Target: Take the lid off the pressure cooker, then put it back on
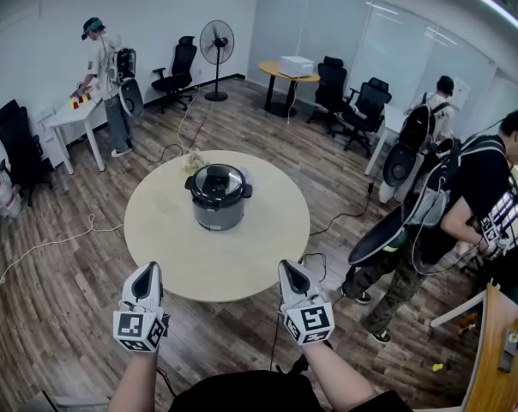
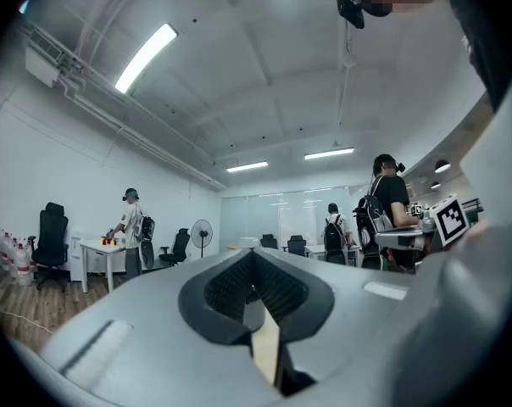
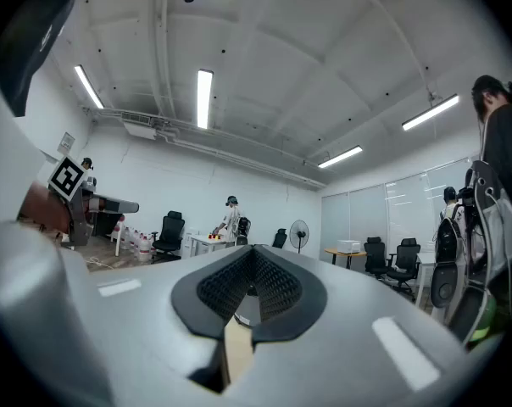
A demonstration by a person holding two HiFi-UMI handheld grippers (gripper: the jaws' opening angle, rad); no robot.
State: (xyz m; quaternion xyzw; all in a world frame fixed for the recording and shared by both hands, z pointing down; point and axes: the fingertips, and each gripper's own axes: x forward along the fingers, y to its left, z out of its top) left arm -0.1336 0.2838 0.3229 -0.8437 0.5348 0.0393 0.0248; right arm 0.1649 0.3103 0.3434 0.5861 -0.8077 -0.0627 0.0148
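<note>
A dark grey pressure cooker (image 1: 218, 196) stands near the far middle of the round beige table (image 1: 173, 247), its black lid (image 1: 217, 181) seated on top. My left gripper (image 1: 145, 275) hovers just off the table's near edge at the left, jaws shut on nothing. My right gripper (image 1: 292, 274) is level with it at the near right edge, also shut and empty. Both are well short of the cooker. In the left gripper view the left gripper (image 2: 254, 271) shows closed pads, and in the right gripper view the right gripper (image 3: 252, 271) shows the same; the cooker is hidden behind the jaws.
A power cord (image 1: 345, 217) runs off the table's right side across the wood floor. People with backpacks (image 1: 430, 221) stand at the right, and another person (image 1: 105, 67) at a white desk far left. Office chairs (image 1: 177, 69), a fan (image 1: 216, 45) and a small round table (image 1: 286, 80) line the back.
</note>
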